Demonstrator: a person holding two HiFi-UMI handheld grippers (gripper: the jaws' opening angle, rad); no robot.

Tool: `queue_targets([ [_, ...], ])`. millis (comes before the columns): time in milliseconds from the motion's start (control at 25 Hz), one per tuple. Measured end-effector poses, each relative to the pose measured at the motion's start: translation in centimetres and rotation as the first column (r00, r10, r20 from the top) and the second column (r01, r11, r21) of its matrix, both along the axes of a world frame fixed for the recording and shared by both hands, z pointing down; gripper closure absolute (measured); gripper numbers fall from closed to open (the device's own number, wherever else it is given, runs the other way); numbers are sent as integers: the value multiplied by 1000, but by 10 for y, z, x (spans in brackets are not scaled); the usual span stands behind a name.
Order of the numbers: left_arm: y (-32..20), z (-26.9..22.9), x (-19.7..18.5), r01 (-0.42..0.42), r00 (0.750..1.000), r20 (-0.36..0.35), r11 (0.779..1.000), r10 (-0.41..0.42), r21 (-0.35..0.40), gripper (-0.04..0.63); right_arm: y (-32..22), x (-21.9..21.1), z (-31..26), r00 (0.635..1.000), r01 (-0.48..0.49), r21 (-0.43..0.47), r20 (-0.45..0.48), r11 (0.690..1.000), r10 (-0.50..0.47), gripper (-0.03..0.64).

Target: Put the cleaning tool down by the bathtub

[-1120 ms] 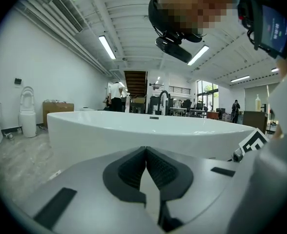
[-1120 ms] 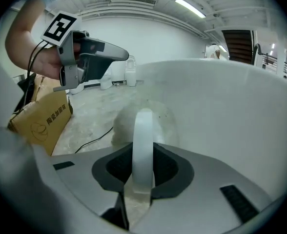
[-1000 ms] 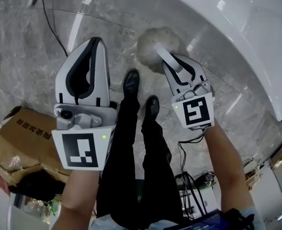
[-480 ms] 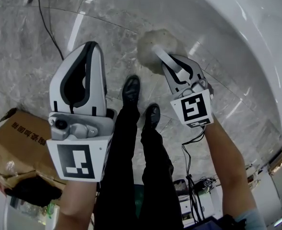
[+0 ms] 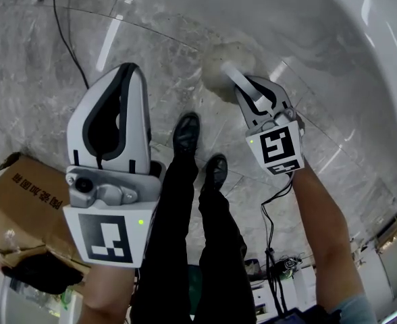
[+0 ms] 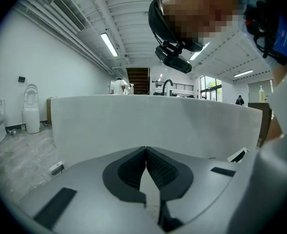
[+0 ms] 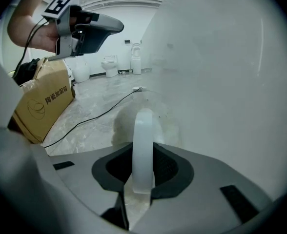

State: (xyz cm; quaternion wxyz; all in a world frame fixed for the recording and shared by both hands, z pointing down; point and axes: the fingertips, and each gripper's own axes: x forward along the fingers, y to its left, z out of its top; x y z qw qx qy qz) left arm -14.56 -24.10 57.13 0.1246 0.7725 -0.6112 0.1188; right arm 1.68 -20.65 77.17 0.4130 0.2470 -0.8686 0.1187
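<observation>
The cleaning tool has a white curved handle (image 7: 143, 145) and a fluffy grey-beige head (image 5: 227, 63), which hangs low over the marble floor at the foot of the white bathtub (image 5: 360, 59). My right gripper (image 5: 247, 90) is shut on the handle, with the pads pressing it from both sides in the right gripper view. The head (image 7: 126, 123) shows just beyond the jaws, beside the tub wall (image 7: 221, 72). My left gripper (image 5: 125, 74) is held up to the left, shut and empty, and its pads (image 6: 158, 167) meet at the tips facing the tub (image 6: 158, 121).
A cardboard box (image 5: 23, 201) sits on the floor at the left. A black cable (image 5: 63, 32) runs across the tiles at the back left, and more cables (image 5: 269, 235) lie near the person's black shoes (image 5: 185, 130). Toilets (image 7: 109, 65) stand far off.
My right gripper has carried the tool a little to the right and farther away, closer to the tub's foot. The left gripper has stayed nearly still.
</observation>
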Motion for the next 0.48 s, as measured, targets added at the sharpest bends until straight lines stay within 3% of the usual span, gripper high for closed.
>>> queue_targets([
  [480, -4, 25, -2, -6, 1000, 1, 1000, 6, 1, 578, -3, 1, 43, 1000, 17, -14, -19, 1000, -17, 520],
])
